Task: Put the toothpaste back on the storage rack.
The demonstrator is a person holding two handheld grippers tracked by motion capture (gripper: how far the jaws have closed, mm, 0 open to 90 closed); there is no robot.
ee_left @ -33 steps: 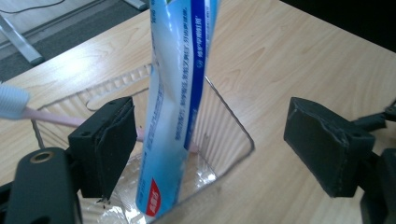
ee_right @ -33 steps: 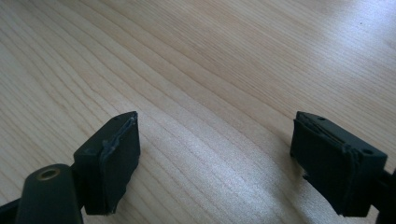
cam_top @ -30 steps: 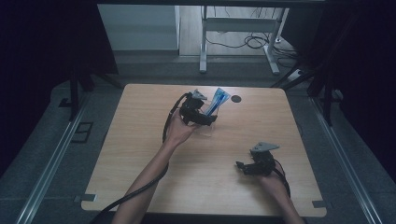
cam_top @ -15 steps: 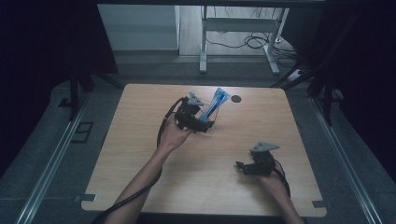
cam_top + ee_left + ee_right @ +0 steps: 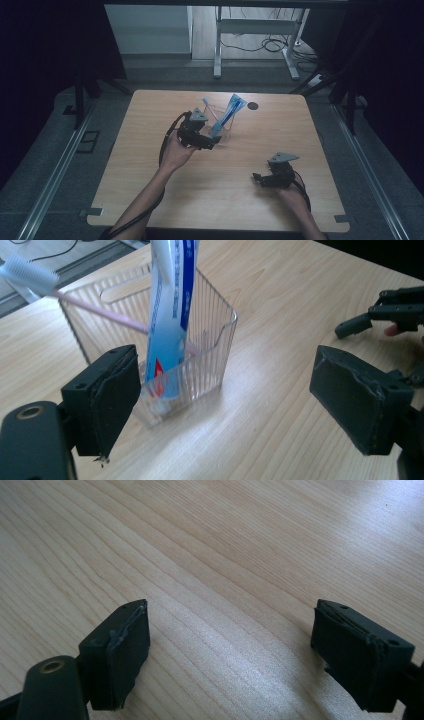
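On the light wooden table point(image 5: 150, 150), toward its far middle, stands a clear ribbed plastic holder point(image 5: 200, 340) of roughly rectangular shape. Inside it a blue and white toothpaste tube point(image 5: 170, 305) stands upright, cap end down, leaning slightly to the right in the high view. A pink-handled toothbrush with white bristles point(image 5: 75, 302) also sits in the holder, slanting up and out toward the far left, its head above the rim.

The left gripper point(image 5: 210, 142) is just near and left of the holder in the high view, held in the person's left hand point(image 5: 175, 152), with the forearm coming in from the near edge. In the left gripper view its two black jaws are spread wide. The left jaw is close against the near corner of the holder, whether touching or not I cannot tell, and the right jaw stands well clear over bare wood. Nothing is pinched between them.

The right gripper point(image 5: 260, 179) rests low over the near right part of the table, well apart from the holder, held in the person's right hand point(image 5: 290, 187). In the right gripper view its jaws are likewise spread wide over bare wood grain, gripping nothing.

A small dark round mark point(image 5: 253, 106) lies on the table just right of the holder, near the far edge.
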